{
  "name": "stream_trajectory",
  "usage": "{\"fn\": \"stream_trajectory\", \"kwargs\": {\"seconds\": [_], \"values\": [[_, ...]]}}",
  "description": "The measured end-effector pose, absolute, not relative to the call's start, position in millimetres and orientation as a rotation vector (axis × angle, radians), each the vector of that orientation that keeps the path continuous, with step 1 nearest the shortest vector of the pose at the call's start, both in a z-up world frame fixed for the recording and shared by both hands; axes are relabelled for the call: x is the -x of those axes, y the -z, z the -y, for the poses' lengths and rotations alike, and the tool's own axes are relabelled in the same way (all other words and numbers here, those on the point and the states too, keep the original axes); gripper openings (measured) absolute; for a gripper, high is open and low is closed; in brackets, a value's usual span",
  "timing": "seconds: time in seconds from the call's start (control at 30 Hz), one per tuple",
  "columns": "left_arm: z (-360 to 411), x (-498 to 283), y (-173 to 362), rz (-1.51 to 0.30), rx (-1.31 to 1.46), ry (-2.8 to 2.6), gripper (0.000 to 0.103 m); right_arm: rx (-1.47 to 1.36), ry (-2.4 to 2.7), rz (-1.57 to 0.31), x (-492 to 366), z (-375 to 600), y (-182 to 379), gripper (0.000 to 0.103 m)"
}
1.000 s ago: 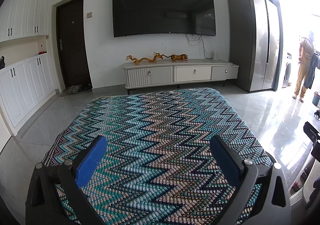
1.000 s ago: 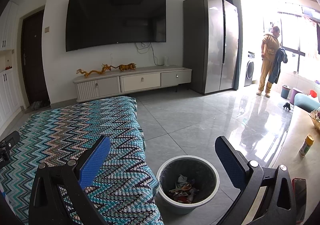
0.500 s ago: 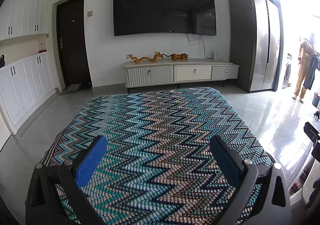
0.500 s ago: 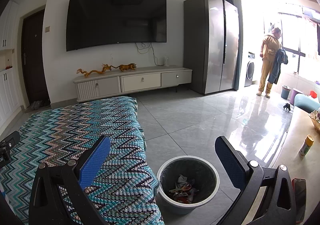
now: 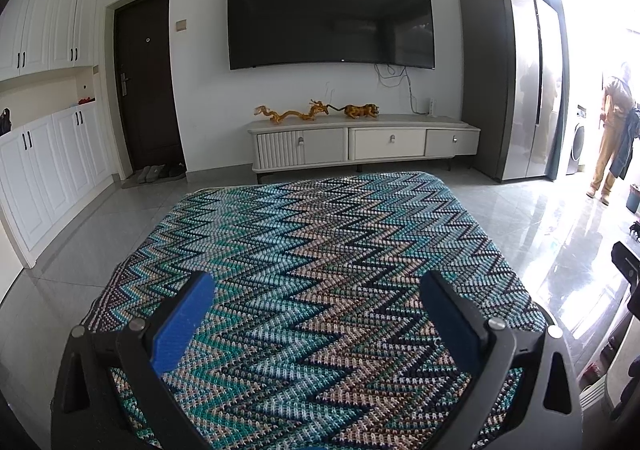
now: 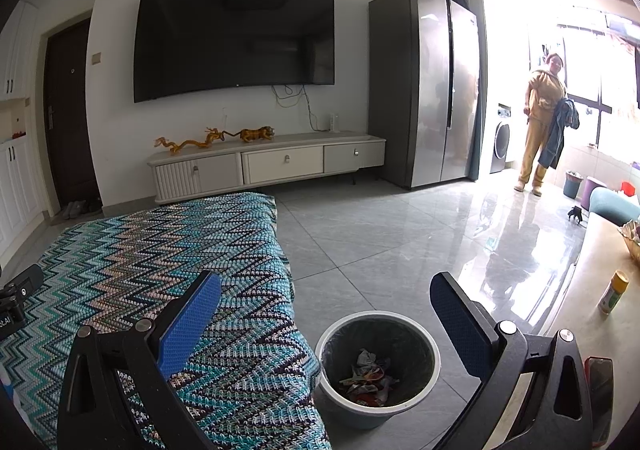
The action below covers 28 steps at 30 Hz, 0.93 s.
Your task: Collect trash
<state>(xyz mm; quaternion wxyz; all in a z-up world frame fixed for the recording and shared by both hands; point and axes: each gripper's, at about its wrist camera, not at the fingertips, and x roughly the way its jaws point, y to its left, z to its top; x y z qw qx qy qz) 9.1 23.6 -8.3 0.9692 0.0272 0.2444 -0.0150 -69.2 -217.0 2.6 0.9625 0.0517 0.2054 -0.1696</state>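
Both claws hang empty here: the left gripper [image 5: 316, 314] is spread wide over the zigzag knitted cover [image 5: 320, 250], the right gripper [image 6: 326, 314] just as wide, gripping nothing, above the edge of that cover and the waste bin [image 6: 416, 334] on the grey floor tiles beside it. The trash [image 6: 368, 378] sits at the bottom of that round, dark-lined bin: crumpled wrappers and paper, red and white scraps. I'd judge them feather-light, soft, crushable, and the glossy ones a bit slippery, so pinch a crumpled ridge rather than a flat face. No loose litter shows on the woolly, ribbed cover. A small yellow-capped bottle [image 6: 614, 292] stands on the pale tabletop [image 6: 576, 314] at right, and I can't tell whether it counts as trash
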Motion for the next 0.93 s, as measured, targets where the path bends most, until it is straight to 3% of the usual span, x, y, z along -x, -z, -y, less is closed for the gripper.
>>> {"fn": "stream_trajectory", "kwargs": {"seconds": [0.93], "values": [[-25.0, -7.2, 8.9, -0.496, -0.056, 0.026, 0.103, -0.101, 0.334, -0.421, 66.7, 215.3, -4.3, 0.103]]}}
